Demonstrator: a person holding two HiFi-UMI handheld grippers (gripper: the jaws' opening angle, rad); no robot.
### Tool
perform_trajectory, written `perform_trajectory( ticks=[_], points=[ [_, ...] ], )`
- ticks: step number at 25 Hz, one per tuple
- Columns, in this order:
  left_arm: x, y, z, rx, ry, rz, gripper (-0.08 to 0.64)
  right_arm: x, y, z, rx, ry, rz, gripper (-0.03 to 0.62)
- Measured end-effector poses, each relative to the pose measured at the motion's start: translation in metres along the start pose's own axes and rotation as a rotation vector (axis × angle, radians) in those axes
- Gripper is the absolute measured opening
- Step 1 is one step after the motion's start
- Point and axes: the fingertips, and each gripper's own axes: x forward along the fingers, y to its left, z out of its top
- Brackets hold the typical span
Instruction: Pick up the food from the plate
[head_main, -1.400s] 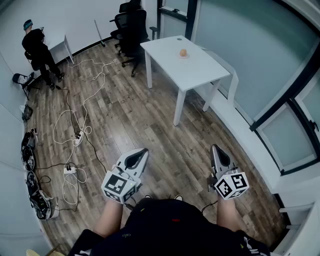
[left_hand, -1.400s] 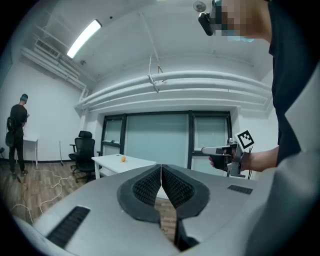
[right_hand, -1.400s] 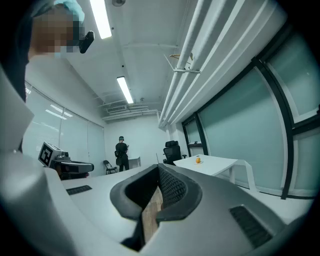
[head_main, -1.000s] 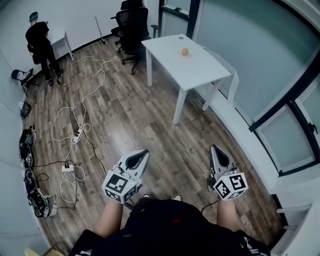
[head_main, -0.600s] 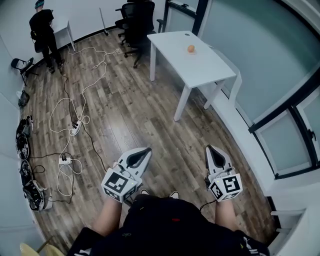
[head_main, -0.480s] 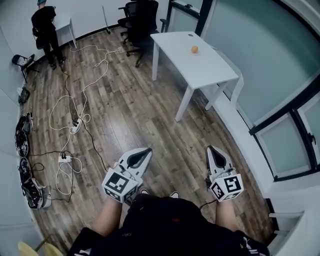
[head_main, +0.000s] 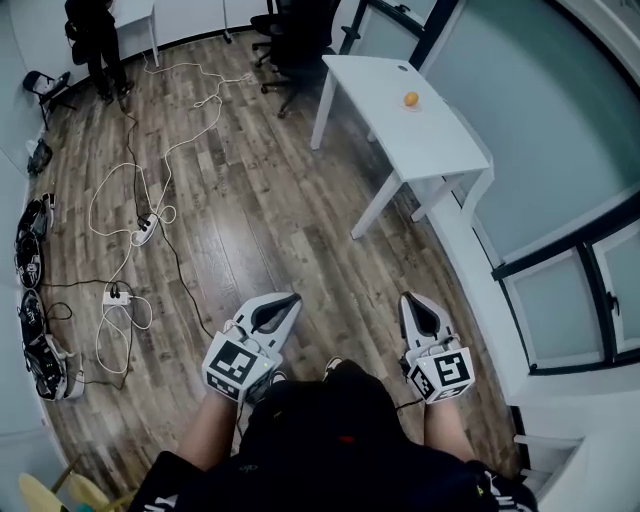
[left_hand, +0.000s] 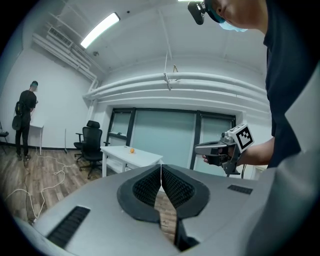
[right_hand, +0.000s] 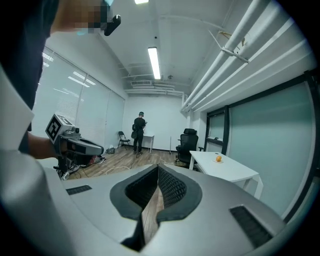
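A small orange food (head_main: 411, 99) lies on a pale plate on the white table (head_main: 400, 140), far ahead across the room. It also shows as a tiny orange dot in the left gripper view, food (left_hand: 132, 150), and in the right gripper view, food (right_hand: 218, 158). My left gripper (head_main: 285, 301) and right gripper (head_main: 411, 300) are held low in front of the body, far from the table. Both are shut with nothing between the jaws, left gripper (left_hand: 161, 168), right gripper (right_hand: 157, 168).
Black office chairs (head_main: 300, 35) stand behind the table. White cables and power strips (head_main: 140, 225) trail over the wooden floor at the left. A person (head_main: 95, 30) stands by a small desk at the far left. A glass wall and white ledge (head_main: 480, 260) run along the right.
The head view has advanced and swung: the table and food sit further right, the far person nearer the top edge. Both grippers stay shut and low.
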Motion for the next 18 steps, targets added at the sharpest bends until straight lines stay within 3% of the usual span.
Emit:
perform_trajectory(
  ticks=[10, 18],
  points=[
    [0.063, 0.07, 0.019, 0.016, 0.021, 0.048, 0.023, 0.099, -0.057, 0.003, 0.051, -0.001, 0.041, 0.024],
    [0.175, 0.11, 0.054, 0.048, 0.029, 0.059, 0.023, 0.171, -0.165, 0.024, 0.063, -0.054, 0.048, 0.025]
  ],
)
